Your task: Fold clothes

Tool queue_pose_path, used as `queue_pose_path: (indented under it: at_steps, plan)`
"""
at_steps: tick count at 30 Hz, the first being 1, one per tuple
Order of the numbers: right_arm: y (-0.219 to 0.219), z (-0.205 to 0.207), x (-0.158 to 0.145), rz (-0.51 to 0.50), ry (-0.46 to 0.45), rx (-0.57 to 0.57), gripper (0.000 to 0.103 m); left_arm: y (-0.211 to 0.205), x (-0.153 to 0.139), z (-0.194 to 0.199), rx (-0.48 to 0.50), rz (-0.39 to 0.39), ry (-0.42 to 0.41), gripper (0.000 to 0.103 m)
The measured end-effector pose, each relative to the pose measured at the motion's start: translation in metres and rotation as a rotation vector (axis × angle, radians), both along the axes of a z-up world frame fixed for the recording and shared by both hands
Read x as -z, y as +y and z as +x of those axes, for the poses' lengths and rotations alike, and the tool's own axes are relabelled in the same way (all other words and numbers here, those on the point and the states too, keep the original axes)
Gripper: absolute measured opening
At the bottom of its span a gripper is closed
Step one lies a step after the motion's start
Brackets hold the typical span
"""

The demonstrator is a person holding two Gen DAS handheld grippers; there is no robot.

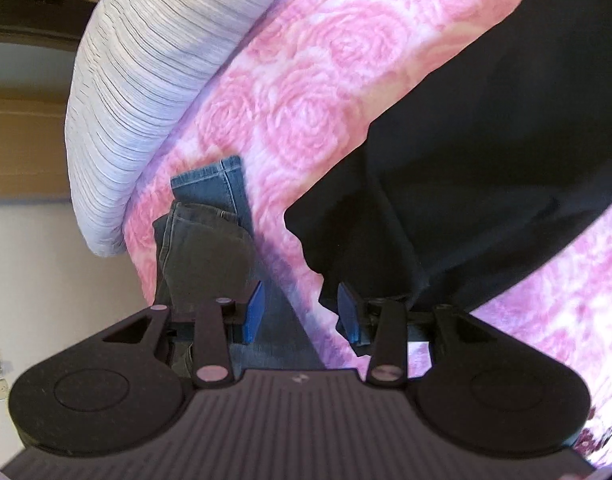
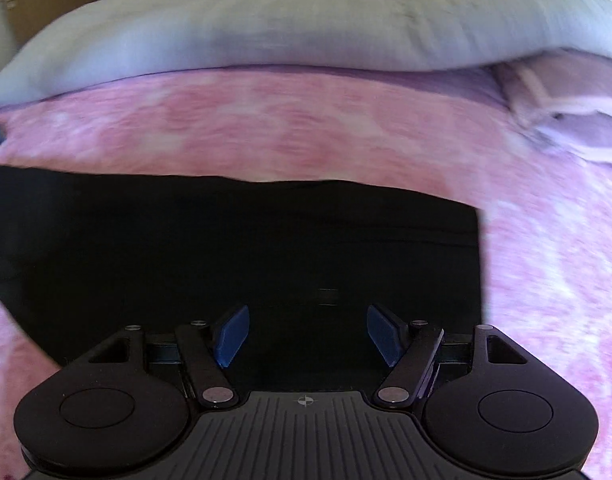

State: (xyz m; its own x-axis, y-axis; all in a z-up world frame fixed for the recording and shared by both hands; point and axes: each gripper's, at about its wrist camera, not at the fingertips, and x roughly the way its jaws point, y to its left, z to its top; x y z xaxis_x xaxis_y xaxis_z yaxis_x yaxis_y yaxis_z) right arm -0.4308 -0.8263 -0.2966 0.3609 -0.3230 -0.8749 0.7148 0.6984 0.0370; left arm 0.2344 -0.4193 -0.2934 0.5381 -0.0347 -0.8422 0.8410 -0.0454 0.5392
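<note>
A black garment [image 1: 486, 152] lies spread on a pink rose-patterned bedspread [image 1: 306, 80]. My left gripper [image 1: 300, 312] is open, its blue pads apart, low over the bedspread by the garment's ragged lower-left edge; the right pad [image 1: 350, 312] sits at that edge. In the right wrist view the black garment [image 2: 226, 248] fills the middle, with a straight far edge and a right-hand corner. My right gripper [image 2: 308, 334] is open and empty, hovering over the garment's near part. The right view is motion-blurred.
Folded blue jeans [image 1: 210, 220] lie left of my left gripper on the bedspread. A striped grey-white pillow or duvet [image 1: 138, 92] lies along the bed's far side, also in the right wrist view [image 2: 266, 28]. A crumpled pale cloth [image 2: 566, 120] lies at the right.
</note>
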Motion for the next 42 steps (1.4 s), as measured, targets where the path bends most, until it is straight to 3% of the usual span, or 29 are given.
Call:
queue_pose_path:
  at_steps: [3, 5, 8, 10, 11, 12, 13, 17, 21, 22, 24, 27, 29, 32, 37, 40, 42]
  plan:
    - [0.027, 0.029, 0.003, 0.020, -0.027, -0.037, 0.069, 0.020, 0.002, -0.011, 0.096, -0.081, 0.099, 0.044]
    - [0.047, 0.056, 0.005, 0.032, -0.045, -0.060, 0.069, 0.029, 0.019, -0.024, 0.189, -0.070, 0.114, 0.049]
    - [0.079, 0.095, 0.009, 0.044, -0.051, -0.071, 0.069, 0.040, 0.052, -0.034, 0.321, -0.067, 0.129, 0.049]
    - [0.100, 0.120, 0.011, 0.033, -0.043, -0.059, 0.069, 0.043, 0.073, -0.028, 0.351, -0.092, 0.140, 0.045]
    - [0.113, 0.134, 0.012, 0.023, -0.035, -0.048, 0.069, 0.043, 0.081, -0.021, 0.341, -0.088, 0.155, 0.021]
    - [0.122, 0.143, 0.013, 0.014, -0.029, -0.035, 0.069, 0.042, 0.085, -0.011, 0.318, -0.076, 0.170, 0.009]
    - [0.132, 0.154, 0.014, 0.012, -0.024, -0.013, 0.069, 0.042, 0.083, -0.002, 0.302, -0.082, 0.174, 0.005]
    - [0.174, 0.210, 0.022, 0.066, -0.020, -0.002, 0.069, 0.039, 0.037, 0.050, 0.199, -0.218, 0.088, 0.006]
    - [0.208, 0.266, 0.018, 0.053, -0.048, -0.124, 0.069, 0.023, 0.003, 0.108, 0.025, -0.354, 0.044, 0.021]
    - [0.213, 0.277, 0.019, 0.053, -0.053, -0.142, 0.069, 0.024, -0.002, 0.112, 0.032, -0.368, 0.036, 0.030]
    - [0.221, 0.297, 0.020, 0.062, -0.064, -0.178, 0.069, 0.030, -0.007, 0.113, 0.079, -0.380, 0.019, 0.034]
    - [0.236, 0.326, 0.027, 0.068, -0.071, -0.244, 0.069, 0.053, 0.005, 0.087, 0.277, -0.322, 0.015, 0.034]
    - [0.248, 0.344, 0.036, 0.057, -0.064, -0.297, 0.069, 0.074, 0.030, 0.055, 0.470, -0.213, -0.008, 0.037]
    - [0.262, 0.367, 0.052, 0.051, -0.060, -0.351, 0.069, 0.096, 0.068, 0.018, 0.657, -0.080, -0.057, 0.035]
    - [0.275, 0.390, 0.066, 0.047, -0.051, -0.414, 0.069, 0.116, 0.117, -0.019, 0.796, 0.075, -0.078, 0.035]
    - [0.278, 0.387, 0.069, 0.046, -0.039, -0.421, 0.069, 0.117, 0.141, -0.017, 0.790, 0.157, -0.082, 0.034]
    - [0.279, 0.382, 0.070, 0.048, -0.025, -0.408, 0.069, 0.114, 0.152, -0.014, 0.777, 0.194, -0.093, 0.026]
